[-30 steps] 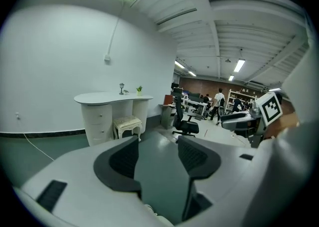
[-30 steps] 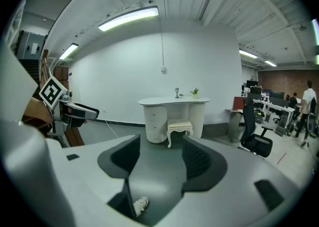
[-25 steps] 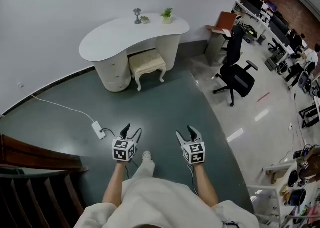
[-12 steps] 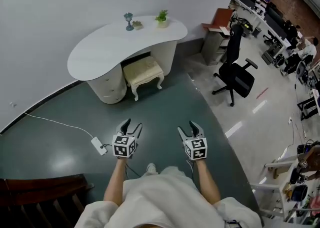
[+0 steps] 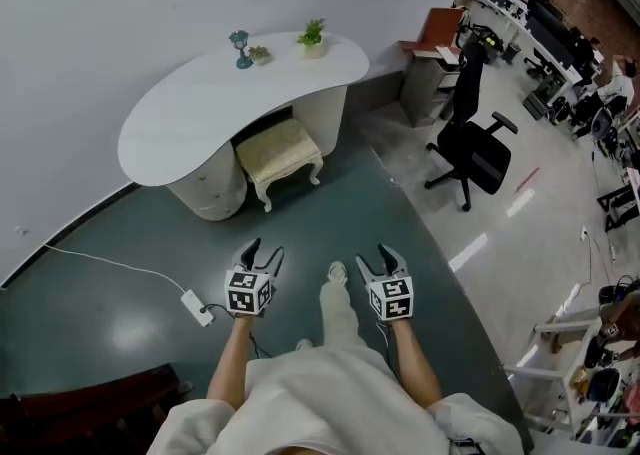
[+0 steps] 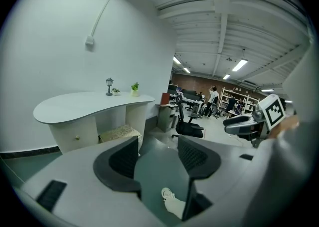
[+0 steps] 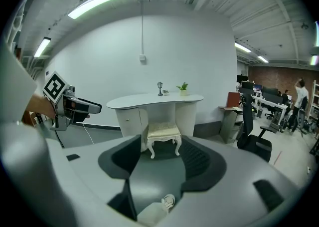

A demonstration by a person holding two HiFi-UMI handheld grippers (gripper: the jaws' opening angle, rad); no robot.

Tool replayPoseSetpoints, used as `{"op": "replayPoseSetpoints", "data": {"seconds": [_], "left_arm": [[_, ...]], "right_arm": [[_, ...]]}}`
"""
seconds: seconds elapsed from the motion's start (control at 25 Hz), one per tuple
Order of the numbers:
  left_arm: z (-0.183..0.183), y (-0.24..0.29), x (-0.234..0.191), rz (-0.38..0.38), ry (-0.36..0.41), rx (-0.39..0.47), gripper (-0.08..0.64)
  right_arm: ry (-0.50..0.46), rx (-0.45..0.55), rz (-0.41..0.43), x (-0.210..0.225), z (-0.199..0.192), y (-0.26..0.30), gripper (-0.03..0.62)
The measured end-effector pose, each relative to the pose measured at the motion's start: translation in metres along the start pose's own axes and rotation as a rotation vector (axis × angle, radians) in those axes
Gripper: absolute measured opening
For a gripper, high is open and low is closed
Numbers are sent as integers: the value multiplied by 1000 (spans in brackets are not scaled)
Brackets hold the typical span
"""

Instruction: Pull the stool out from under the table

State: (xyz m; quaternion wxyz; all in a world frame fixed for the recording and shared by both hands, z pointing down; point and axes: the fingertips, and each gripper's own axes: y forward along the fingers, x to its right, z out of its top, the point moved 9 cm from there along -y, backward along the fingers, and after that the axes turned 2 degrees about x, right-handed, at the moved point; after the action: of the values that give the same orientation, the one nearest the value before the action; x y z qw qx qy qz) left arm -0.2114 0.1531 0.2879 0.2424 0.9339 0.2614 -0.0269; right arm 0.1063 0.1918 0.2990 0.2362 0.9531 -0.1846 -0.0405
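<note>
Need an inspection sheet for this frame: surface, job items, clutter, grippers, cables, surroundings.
Surface: white curved table against the wall; dark green floor in front.
Job's things: cream stool tucked partly under the table, untouched.
Clutter: lamp figure, low plant and potted plant at the tabletop's far edge.
Grippers: left gripper and right gripper both have open jaws with nothing between them, held over the floor, well short of the stool.
Cables: white power strip on the floor, white cable running off left.
Surroundings: black office chair, small cabinet, office desks beyond.
</note>
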Motion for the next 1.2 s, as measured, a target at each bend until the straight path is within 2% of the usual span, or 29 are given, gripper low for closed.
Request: {"op": "replayPoseSetpoints", "data": {"seconds": [0.44,0.72,0.96,1.2], "left_arm": [[84,139,-19,52,-25,-25,238],[126,225,-20,72,-39,-44,238],[136,266,-24,92,-34,-89,238],[135,282,-37,132,-65,-101,238]], "right_arm": [[-3,-3,65,116,73,117,249],[10,-9,98,185,100,179,249],[27,-41,123,217,103,214,249],[18,-75,183,222,105,250,249]]}}
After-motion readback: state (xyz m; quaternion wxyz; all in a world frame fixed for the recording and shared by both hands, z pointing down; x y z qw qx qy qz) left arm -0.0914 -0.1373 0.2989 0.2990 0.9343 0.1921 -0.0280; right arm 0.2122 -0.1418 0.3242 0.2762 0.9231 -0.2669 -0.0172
